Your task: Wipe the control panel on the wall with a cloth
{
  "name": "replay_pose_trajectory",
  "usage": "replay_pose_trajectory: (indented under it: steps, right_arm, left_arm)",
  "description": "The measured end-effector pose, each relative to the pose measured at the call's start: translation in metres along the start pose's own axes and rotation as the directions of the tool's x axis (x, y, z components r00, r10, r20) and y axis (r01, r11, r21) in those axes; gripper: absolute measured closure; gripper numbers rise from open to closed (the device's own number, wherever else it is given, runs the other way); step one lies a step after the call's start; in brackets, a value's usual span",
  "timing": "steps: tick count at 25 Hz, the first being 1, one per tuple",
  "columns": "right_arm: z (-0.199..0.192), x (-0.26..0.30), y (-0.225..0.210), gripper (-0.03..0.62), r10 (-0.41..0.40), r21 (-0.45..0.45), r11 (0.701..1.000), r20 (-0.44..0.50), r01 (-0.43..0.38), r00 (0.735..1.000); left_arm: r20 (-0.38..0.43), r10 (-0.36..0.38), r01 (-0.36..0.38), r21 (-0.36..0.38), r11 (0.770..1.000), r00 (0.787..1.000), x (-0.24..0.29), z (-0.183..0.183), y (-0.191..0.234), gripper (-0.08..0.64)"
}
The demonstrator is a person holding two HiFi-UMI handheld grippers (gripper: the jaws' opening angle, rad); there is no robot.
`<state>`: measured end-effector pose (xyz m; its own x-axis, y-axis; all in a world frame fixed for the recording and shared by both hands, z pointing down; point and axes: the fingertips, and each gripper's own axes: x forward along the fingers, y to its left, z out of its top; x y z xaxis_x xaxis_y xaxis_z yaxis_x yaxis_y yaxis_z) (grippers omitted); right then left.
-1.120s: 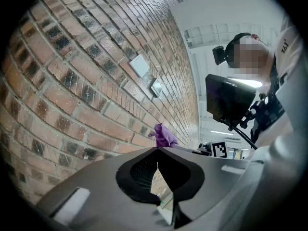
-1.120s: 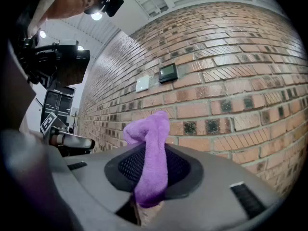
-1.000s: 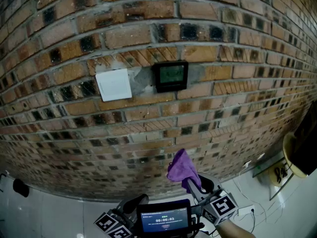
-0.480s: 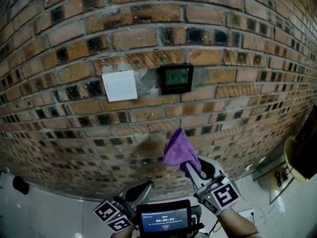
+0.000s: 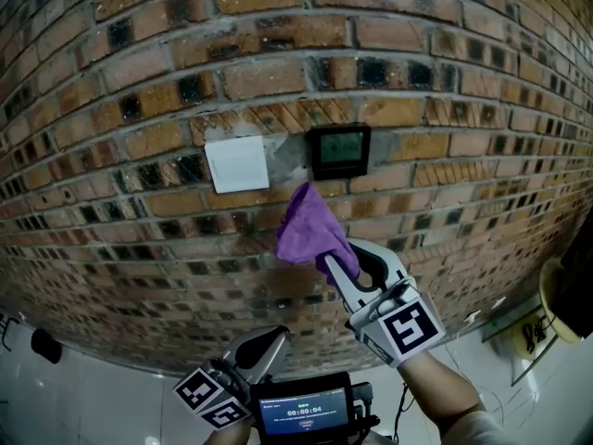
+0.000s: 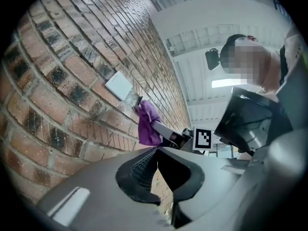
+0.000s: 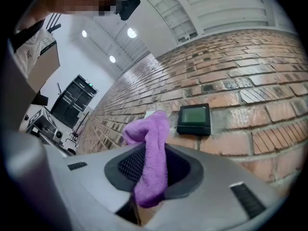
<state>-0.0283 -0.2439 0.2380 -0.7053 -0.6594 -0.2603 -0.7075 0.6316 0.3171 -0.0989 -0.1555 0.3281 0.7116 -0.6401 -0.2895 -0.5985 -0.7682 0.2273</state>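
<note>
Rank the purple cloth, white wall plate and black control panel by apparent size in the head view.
Largest: purple cloth, though it is nearer the camera.
Then: white wall plate and black control panel look about alike, so I won't rank them.

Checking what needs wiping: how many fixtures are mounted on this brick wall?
2: a white plate at left and the dark control panel just to its right, the purple cloth below it. Others may lie off-frame.
</note>
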Motion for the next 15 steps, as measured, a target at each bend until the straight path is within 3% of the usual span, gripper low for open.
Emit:
replay_pose_trajectory:
  steps: [4,15]
  right_arm:
    - [0.021,0.033,-0.005,0.491,0.002,-0.06,0.998,0.07,0.002,0.998]
    - [0.059,0.085,-0.026,0.489,-0.025,-0.091,0.995,0.165,0.041,0.986]
  left_arm:
    - [0.016,0.009,-0.01,0.02,1.0,1.0,-0.002,0.01,0.001,0.572]
    - [0.037,0.034,-0.036,0.047,0.998,0.999,-0.007,0.023,-0.001,0.572]
